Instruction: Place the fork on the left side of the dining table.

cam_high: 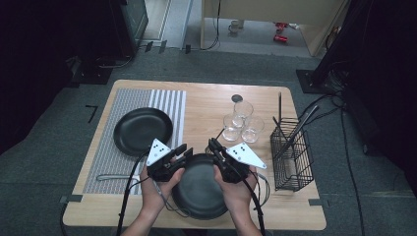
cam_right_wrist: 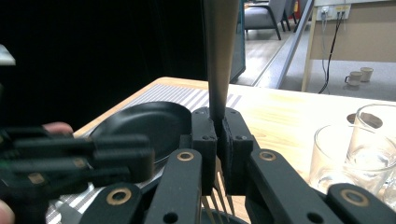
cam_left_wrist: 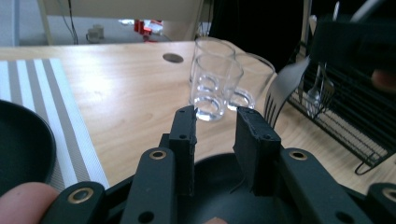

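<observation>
Two plates, three glasses

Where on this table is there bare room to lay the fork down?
Bare wood lies between the striped mat and the three glasses, up to the table's far edge. The mat's near strip, below the far plate, already has cutlery on it. It is crowded around the near plate, between both grippers, and by the wire basket.

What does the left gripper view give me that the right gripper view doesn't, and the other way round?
Left gripper view alone: the left gripper with jaws apart and nothing between them, the fork tines-down, and the wire basket. Right gripper view alone: the right gripper shut on the fork's neck, and the left gripper from the side. Both: the glasses, the striped mat and the far black plate.
</observation>
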Available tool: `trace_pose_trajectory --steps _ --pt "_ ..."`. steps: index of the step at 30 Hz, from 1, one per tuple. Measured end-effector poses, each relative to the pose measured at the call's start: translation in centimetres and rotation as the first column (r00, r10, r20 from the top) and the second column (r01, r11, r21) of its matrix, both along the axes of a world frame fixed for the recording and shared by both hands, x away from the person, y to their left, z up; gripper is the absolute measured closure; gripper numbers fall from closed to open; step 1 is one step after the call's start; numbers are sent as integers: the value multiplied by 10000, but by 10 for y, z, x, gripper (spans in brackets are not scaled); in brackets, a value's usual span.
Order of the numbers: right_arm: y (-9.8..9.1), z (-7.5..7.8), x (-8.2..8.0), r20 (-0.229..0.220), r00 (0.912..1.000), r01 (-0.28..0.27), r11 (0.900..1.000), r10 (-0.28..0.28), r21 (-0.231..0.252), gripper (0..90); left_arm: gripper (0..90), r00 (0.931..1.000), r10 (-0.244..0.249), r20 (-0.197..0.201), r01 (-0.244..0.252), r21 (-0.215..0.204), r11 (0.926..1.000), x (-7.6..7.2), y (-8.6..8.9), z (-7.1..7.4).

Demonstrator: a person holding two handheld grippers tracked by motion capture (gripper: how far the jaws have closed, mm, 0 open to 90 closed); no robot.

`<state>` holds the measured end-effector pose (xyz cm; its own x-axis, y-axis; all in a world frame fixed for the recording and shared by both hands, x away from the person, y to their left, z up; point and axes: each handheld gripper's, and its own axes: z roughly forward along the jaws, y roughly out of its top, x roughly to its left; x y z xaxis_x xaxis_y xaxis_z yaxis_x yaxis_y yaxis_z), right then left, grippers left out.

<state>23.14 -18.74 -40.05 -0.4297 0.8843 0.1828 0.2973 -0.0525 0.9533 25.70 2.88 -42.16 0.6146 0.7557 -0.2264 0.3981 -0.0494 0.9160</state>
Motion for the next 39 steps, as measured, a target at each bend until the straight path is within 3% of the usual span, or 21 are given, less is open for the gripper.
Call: trace_pose_trajectory --steps 8,18,39 --pt "5 -4 0 -111 9999 -113 9999 112 -126 864 658 9980 -92 624 109 -275 9996 -3 2 27" --pt "9 -7 1 -153 9996 -220 9994 216 -280 864 613 9899 -557 1305 612 -379 9974 -10 -7 56" --pt "14 -10 3 -327 9986 -443 9976 426 -530 864 639 9695 -1357 2042 1496 -543 9873 -21 -23 81"
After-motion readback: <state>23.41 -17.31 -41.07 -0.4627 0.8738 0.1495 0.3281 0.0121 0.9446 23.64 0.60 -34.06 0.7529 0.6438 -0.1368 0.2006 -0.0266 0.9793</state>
